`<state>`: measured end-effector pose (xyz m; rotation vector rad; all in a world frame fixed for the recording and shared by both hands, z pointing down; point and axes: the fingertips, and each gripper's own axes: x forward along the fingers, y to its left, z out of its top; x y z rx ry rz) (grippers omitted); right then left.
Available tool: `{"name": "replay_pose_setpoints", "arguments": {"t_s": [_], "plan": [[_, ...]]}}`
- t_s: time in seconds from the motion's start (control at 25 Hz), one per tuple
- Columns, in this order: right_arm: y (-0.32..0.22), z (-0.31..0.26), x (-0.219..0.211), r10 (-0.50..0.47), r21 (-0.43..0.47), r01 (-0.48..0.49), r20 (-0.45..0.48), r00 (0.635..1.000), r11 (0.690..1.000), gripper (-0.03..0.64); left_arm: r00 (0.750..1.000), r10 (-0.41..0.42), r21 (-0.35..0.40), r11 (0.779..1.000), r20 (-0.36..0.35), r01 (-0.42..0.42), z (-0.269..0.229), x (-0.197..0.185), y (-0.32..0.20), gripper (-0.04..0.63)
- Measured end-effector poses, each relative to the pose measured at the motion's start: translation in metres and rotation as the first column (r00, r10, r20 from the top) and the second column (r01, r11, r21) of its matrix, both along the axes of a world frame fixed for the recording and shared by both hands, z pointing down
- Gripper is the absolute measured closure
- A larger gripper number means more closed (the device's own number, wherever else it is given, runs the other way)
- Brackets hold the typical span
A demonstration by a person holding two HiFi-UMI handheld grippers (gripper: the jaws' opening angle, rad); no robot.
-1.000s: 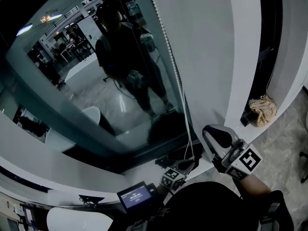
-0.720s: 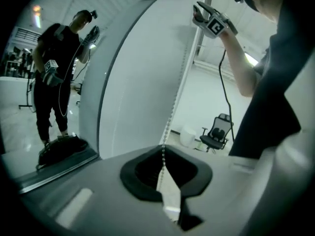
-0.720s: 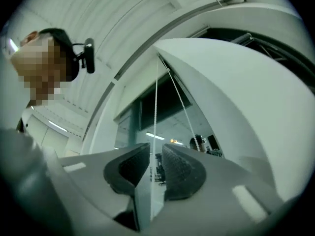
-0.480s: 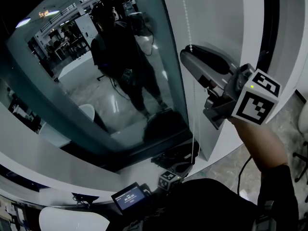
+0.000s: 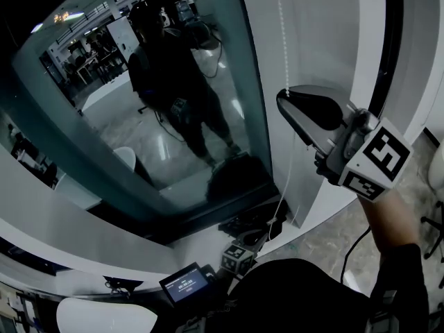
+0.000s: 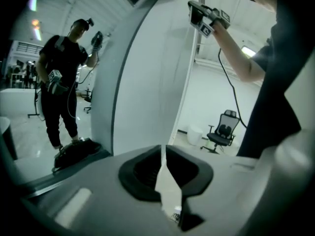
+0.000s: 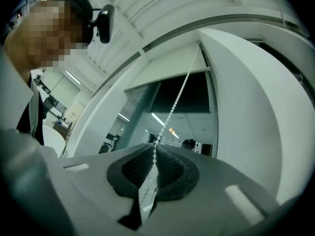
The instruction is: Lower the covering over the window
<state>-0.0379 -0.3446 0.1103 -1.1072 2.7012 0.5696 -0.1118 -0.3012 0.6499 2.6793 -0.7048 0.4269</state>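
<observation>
The bead chain is clamped in the just-closed jaws of the right gripper. Lower down, it is pinched by the left gripper, whose jaws have just been eased slightly. Being light and limp, it is best taken across the beads. The blind is seen high at the top of the window.

No writing is legible; the lit lines on the small screen are too tiny.

The place looks like an office. A wheeled desk chair stands on a pale floor by white walls, and the dark window reflects desks under ceiling lights.
</observation>
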Motion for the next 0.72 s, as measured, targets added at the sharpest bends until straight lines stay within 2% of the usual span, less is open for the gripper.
{"name": "replay_pose_setpoints", "arguments": {"t_s": [0.12, 0.24, 0.36, 0.44, 0.52, 0.6, 0.72], "plan": [[-0.008, 0.047, 0.009, 0.039, -0.074, -0.043, -0.059, 0.997, 0.996, 0.604, 0.998, -0.047, -0.02, 0.999, -0.053, 0.046, -0.025, -0.02, -0.009, 0.555], [-0.015, 0.129, 0.012, 0.111, -0.141, -0.137, -0.175, 0.978, 0.98, 0.604, 0.995, -0.059, -0.018, 0.998, -0.083, 0.058, -0.066, -0.044, -0.012, 0.555], [-0.017, 0.237, 0.009, 0.127, -0.295, -0.196, -0.237, 0.963, 0.935, 0.604, 0.987, -0.087, 0.03, 0.995, -0.133, 0.092, -0.106, -0.072, -0.032, 0.566], [-0.014, 0.306, 0.002, 0.114, -0.402, -0.217, -0.266, 0.957, 0.89, 0.604, 0.972, -0.098, 0.074, 0.99, -0.214, 0.117, -0.151, -0.077, -0.046, 0.566], [-0.007, 0.363, -0.005, 0.092, -0.494, -0.231, -0.289, 0.953, 0.838, 0.603, 0.947, -0.057, 0.131, 0.986, -0.317, 0.103, -0.205, -0.065, -0.055, 0.566], [0.002, 0.407, -0.01, 0.076, -0.569, -0.243, -0.302, 0.95, 0.785, 0.603, 0.921, 0.044, 0.217, 0.975, -0.388, 0.045, -0.257, -0.036, -0.056, 0.563], [0.008, 0.452, -0.01, 0.061, -0.639, -0.26, -0.316, 0.947, 0.724, 0.603, 0.873, 0.226, 0.375, 0.926, -0.432, -0.054, -0.322, 0.025, -0.05, 0.522]]}}
